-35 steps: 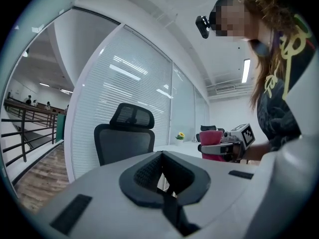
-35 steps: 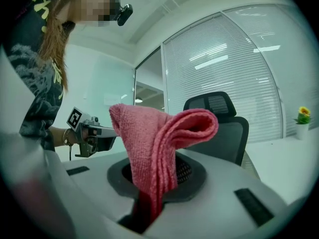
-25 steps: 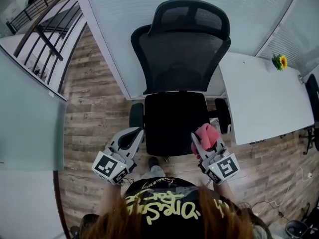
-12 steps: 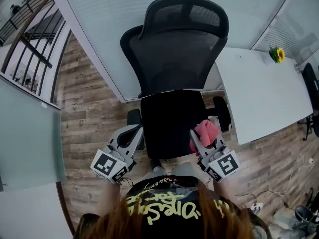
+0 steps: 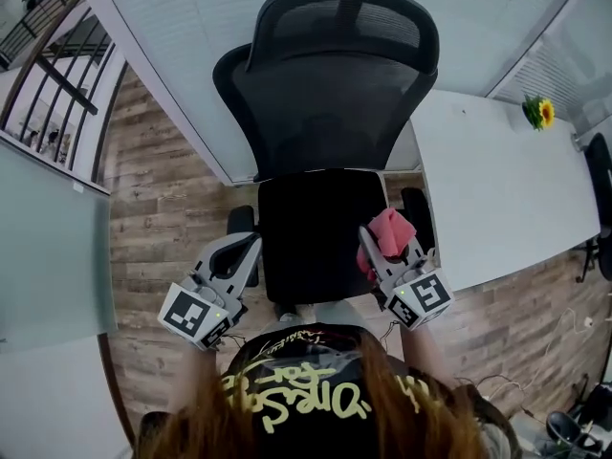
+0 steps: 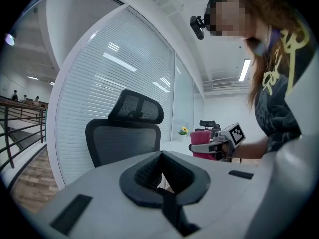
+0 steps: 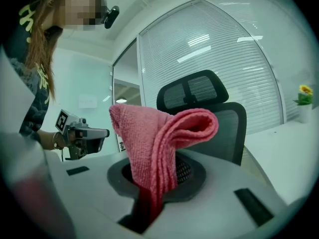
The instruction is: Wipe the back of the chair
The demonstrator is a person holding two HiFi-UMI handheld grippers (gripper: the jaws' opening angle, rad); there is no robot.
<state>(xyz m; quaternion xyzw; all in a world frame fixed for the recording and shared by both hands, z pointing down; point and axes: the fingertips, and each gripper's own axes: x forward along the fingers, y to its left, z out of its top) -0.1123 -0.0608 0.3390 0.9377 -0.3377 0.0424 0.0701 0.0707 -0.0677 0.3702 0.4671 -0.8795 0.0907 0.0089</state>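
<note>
A black office chair faces me in the head view, with its mesh back [image 5: 325, 98], headrest [image 5: 346, 22] and seat [image 5: 311, 232]. My left gripper [image 5: 244, 248] hovers by the seat's front left corner, shut with nothing in it. My right gripper [image 5: 375, 249] hovers at the seat's front right corner, shut on a folded pink cloth [image 5: 392, 229]. In the right gripper view the pink cloth [image 7: 159, 138] stands up out of the jaws, with the chair back [image 7: 232, 128] behind it. The left gripper view has the chair back [image 6: 124, 141] well ahead of the jaws.
A white desk [image 5: 497, 189] with a small yellow flower [image 5: 537, 115] stands right of the chair. A glass wall with blinds [image 5: 191, 27] runs behind the chair. A railing [image 5: 57, 55] lies at the far left, and the floor is wood planks [image 5: 172, 218].
The chair has drawn a little nearer in the head view. Both grippers have edged forward along the seat's sides. The pink cloth stays held in the right gripper.
</note>
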